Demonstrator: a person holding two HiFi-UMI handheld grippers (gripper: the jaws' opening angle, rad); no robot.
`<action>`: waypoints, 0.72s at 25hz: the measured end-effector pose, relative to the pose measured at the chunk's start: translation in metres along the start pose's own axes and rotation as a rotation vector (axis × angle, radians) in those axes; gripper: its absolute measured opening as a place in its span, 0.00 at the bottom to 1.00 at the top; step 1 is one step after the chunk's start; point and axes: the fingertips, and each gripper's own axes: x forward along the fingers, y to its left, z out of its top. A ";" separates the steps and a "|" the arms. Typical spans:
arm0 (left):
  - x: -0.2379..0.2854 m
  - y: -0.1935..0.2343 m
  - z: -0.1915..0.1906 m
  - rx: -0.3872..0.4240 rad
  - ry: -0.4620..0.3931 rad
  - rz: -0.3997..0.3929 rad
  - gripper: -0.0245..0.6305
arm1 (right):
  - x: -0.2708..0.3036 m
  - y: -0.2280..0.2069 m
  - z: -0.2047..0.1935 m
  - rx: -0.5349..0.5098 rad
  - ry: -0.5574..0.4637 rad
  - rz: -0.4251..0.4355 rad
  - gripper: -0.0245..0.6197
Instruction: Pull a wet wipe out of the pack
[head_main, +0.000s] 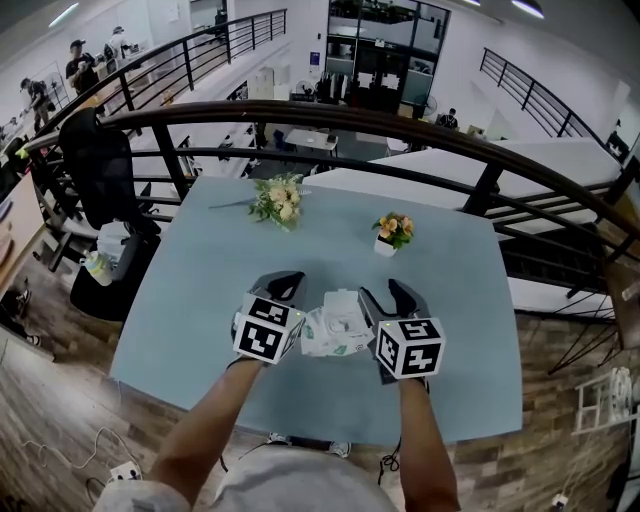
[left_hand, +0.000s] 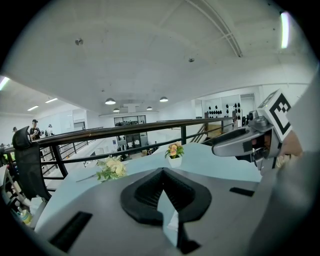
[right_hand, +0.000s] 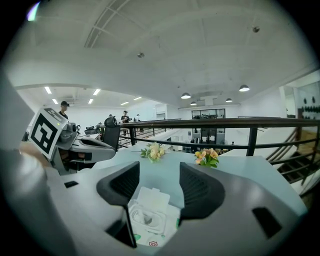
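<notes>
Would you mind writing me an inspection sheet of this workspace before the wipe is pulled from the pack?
Surface: light blue table, holding only the items listed below.
Job's things: wet wipe pack lying flat near the front edge, lid flap open.
Clutter: bouquet lying at the far left; small flower pot at the far right; both well apart from the pack.
Grippers: left gripper beside the pack, jaw tips together; right gripper jaws apart, pack showing between them.
Cables: white cable and power strip on the floor at the left; none seen on the table.
Surroundings: black railing behind the table; chair at the left; people far off.
</notes>
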 end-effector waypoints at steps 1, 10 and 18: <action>0.000 0.000 -0.001 -0.001 0.002 0.000 0.03 | 0.001 0.001 -0.003 0.001 0.010 0.006 0.43; -0.002 -0.001 -0.015 0.001 0.017 -0.002 0.03 | 0.011 0.015 -0.036 -0.007 0.090 0.047 0.43; -0.001 -0.007 -0.025 -0.012 0.040 -0.007 0.03 | 0.017 0.018 -0.065 0.006 0.158 0.070 0.43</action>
